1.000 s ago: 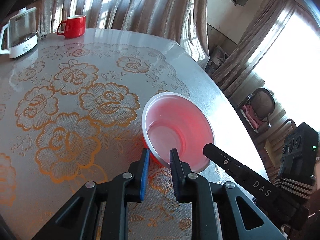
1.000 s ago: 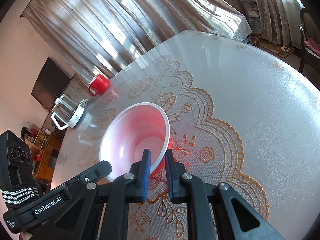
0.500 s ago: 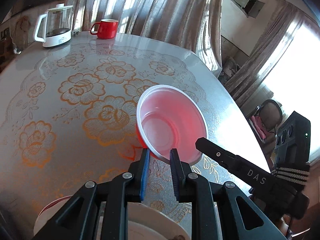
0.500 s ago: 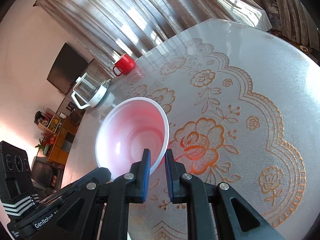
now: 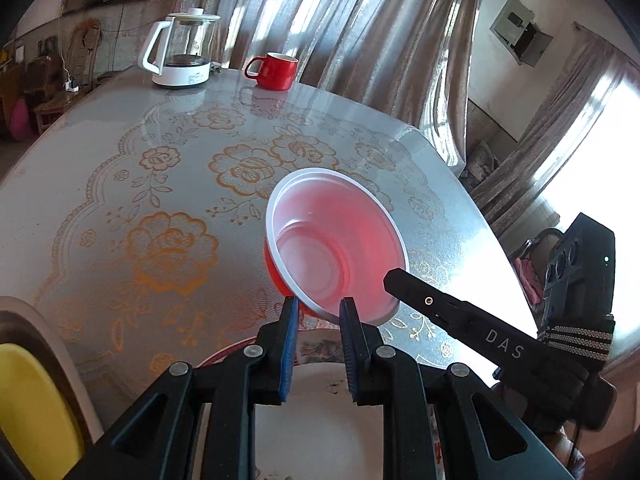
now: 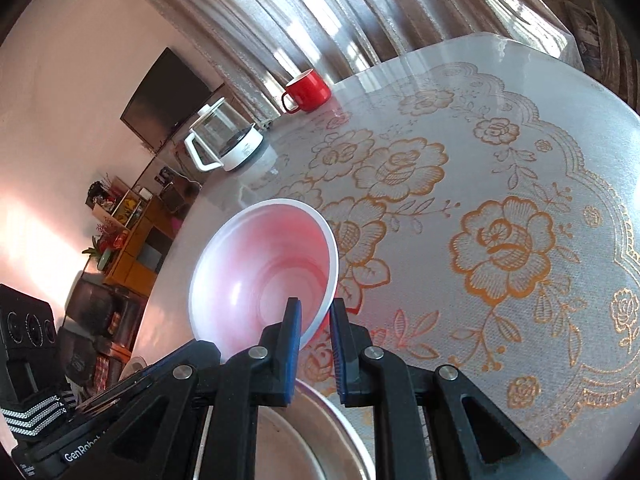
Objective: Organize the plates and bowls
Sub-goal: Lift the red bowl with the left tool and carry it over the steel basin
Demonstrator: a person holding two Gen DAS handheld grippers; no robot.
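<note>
A red bowl with a white inside point(image 5: 336, 244) is held above the table by both grippers. My left gripper point(image 5: 319, 308) is shut on the bowl's near rim. My right gripper point(image 6: 315, 312) is shut on the rim of the same bowl point(image 6: 264, 276); its black body shows at the right of the left wrist view. A white plate point(image 5: 320, 412) lies below the left gripper. A metal plate point(image 6: 308, 436) lies below the right gripper. A yellow dish point(image 5: 32, 412) with a pale rim sits at the lower left.
A red mug point(image 5: 274, 71) and a glass kettle point(image 5: 182, 54) stand at the far edge of the round table with the flowered cloth point(image 5: 168, 184). The mug point(image 6: 306, 91) and kettle point(image 6: 226, 142) also show in the right wrist view. Curtains hang behind.
Both grippers have lifted the bowl and drawn it back toward the near side. The plates and yellow dish have come into view below.
</note>
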